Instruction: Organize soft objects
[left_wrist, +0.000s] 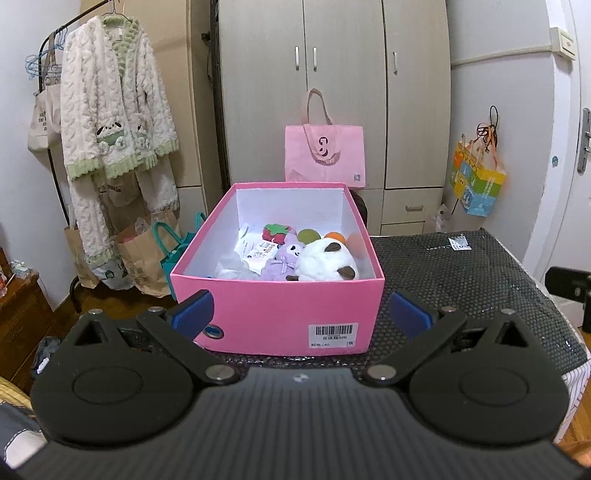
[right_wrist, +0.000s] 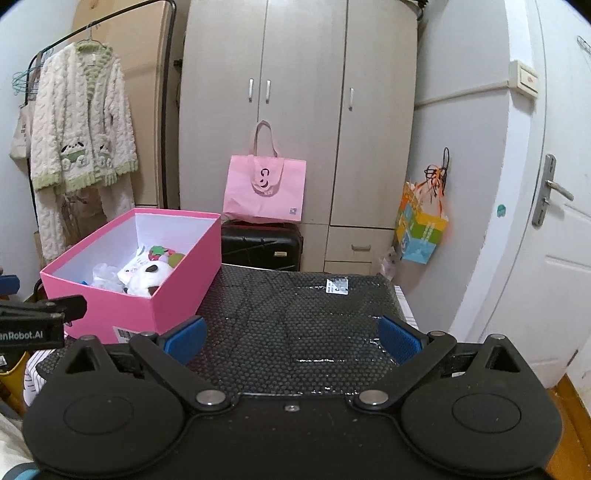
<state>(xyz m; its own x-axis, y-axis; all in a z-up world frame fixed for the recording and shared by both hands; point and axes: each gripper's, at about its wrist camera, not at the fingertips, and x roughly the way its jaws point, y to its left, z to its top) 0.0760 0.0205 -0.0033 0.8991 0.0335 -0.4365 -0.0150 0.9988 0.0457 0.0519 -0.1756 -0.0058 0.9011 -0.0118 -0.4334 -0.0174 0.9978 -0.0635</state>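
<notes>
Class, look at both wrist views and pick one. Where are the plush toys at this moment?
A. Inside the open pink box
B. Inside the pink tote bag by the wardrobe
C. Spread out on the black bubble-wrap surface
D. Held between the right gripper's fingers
A: the white plush, purple plush and strawberry toy all lie inside the pink box, while both grippers are open and hold nothing.

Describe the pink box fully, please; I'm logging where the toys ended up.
The pink box is an open, lidless cardboard shoebox with a white interior, a barcode label and a metal eyelet on its near end. It stands upright on the black bubble-wrap surface, near its left edge. Inside lie a white plush, a purple plush, a strawberry plush and packets. Neither gripper touches it.
</notes>
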